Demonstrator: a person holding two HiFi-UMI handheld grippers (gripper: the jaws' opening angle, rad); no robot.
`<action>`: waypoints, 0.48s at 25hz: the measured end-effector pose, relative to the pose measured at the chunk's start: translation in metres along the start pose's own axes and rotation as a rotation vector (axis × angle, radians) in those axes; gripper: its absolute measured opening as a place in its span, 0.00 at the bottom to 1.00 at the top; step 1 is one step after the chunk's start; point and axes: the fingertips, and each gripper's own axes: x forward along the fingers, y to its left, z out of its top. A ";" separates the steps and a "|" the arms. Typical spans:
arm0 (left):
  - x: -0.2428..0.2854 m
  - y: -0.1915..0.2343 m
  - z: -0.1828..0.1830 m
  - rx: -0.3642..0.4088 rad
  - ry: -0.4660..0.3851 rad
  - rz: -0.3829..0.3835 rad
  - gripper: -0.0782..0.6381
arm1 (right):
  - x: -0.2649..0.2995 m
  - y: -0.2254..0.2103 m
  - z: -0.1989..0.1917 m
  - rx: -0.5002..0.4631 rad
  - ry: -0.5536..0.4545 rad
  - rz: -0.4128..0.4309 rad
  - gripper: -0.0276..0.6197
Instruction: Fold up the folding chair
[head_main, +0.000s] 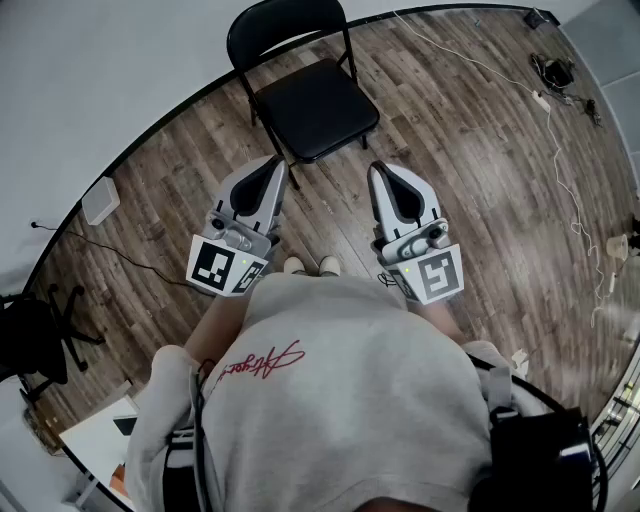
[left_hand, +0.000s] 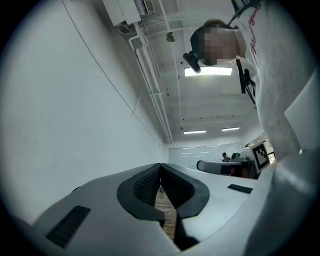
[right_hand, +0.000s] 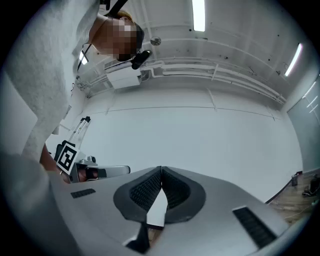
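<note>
The black folding chair (head_main: 312, 105) stands unfolded on the wood floor ahead of me, its backrest toward the white wall. My left gripper (head_main: 275, 162) hovers just short of the seat's near left corner, jaws shut and empty. My right gripper (head_main: 378, 170) hangs level with it off the seat's near right side, also shut with nothing between its pads. The left gripper view shows its closed tips (left_hand: 160, 165) against the wall and ceiling. The right gripper view shows its closed tips (right_hand: 161, 169) against the wall; the chair appears in neither gripper view.
A white cable (head_main: 560, 170) trails across the floor on the right. A dark office chair (head_main: 35, 340) stands at the far left, with a white box (head_main: 100, 200) by the wall. A white desk corner (head_main: 95, 440) is at the lower left.
</note>
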 end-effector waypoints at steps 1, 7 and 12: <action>0.001 0.000 0.000 -0.002 0.001 -0.002 0.13 | 0.000 -0.001 0.000 0.001 0.000 -0.001 0.07; 0.006 -0.006 0.000 0.007 -0.004 -0.014 0.13 | -0.003 -0.003 -0.001 -0.001 0.008 0.004 0.07; 0.010 -0.011 -0.001 0.009 -0.001 -0.021 0.13 | -0.002 -0.006 0.000 -0.001 0.010 0.007 0.07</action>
